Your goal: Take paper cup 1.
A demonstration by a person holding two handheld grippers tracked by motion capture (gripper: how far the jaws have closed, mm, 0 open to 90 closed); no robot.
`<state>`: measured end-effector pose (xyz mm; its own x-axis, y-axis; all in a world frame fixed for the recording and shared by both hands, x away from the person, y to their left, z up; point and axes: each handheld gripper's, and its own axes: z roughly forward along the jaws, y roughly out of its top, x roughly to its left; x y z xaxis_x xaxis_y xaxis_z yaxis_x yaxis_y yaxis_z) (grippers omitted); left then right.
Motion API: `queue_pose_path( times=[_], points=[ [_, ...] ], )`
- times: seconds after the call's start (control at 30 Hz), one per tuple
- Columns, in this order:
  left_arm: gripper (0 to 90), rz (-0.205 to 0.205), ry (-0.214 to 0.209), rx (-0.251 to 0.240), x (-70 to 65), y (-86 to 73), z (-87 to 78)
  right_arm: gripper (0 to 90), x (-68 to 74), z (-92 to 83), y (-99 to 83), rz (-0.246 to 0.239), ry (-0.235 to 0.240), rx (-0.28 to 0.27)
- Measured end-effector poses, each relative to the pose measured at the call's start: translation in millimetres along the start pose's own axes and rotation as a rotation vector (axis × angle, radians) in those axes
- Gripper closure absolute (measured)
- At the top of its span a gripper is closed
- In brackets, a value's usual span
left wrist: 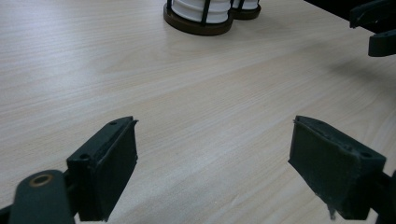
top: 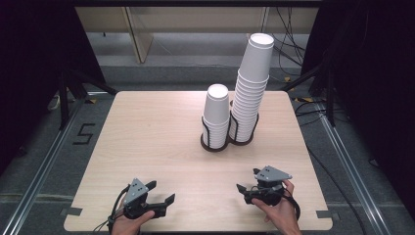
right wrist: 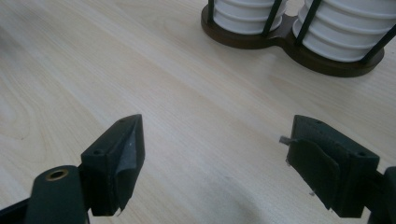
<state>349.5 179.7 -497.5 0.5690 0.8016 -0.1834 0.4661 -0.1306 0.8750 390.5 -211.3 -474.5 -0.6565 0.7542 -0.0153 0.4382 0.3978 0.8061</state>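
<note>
Two stacks of white paper cups stand in a dark double holder (top: 215,144) at the table's far middle. The short stack (top: 217,113) is on the left, the tall stack (top: 252,81) leans slightly on the right. Near the front edge, my left gripper (top: 161,191) is open and holds nothing. My right gripper (top: 247,179) is also open and holds nothing. In the left gripper view the open left gripper (left wrist: 212,158) hovers over bare wood, with the holder (left wrist: 196,27) far ahead. In the right gripper view the open right gripper (right wrist: 215,158) faces the holder (right wrist: 285,44).
The wooden table (top: 147,137) has bare surface between the grippers and the holder. The other gripper (left wrist: 373,28) shows at the top right of the left gripper view. Stand legs (top: 73,83) and cables (top: 293,49) lie on the floor around the table.
</note>
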Motion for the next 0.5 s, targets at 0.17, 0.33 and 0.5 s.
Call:
queue_pose_path(
  times=[0.17, 0.33, 0.5],
  points=[
    [14.6, -0.006, 0.001, -0.003, 0.6, 0.1, -0.1, 20.9, 1.3, -1.3, 1.7, 0.023, -0.007, -0.012],
    [14.6, -0.006, 0.002, -0.003, 1.3, 0.0, -0.9, 20.9, -1.0, -0.9, 7.2, 0.002, -0.004, -0.043],
    [14.6, -0.005, -0.003, -0.01, 1.8, 0.2, -0.7, 21.0, -1.1, 0.6, 11.3, 0.004, 0.006, -0.052]
  ],
)
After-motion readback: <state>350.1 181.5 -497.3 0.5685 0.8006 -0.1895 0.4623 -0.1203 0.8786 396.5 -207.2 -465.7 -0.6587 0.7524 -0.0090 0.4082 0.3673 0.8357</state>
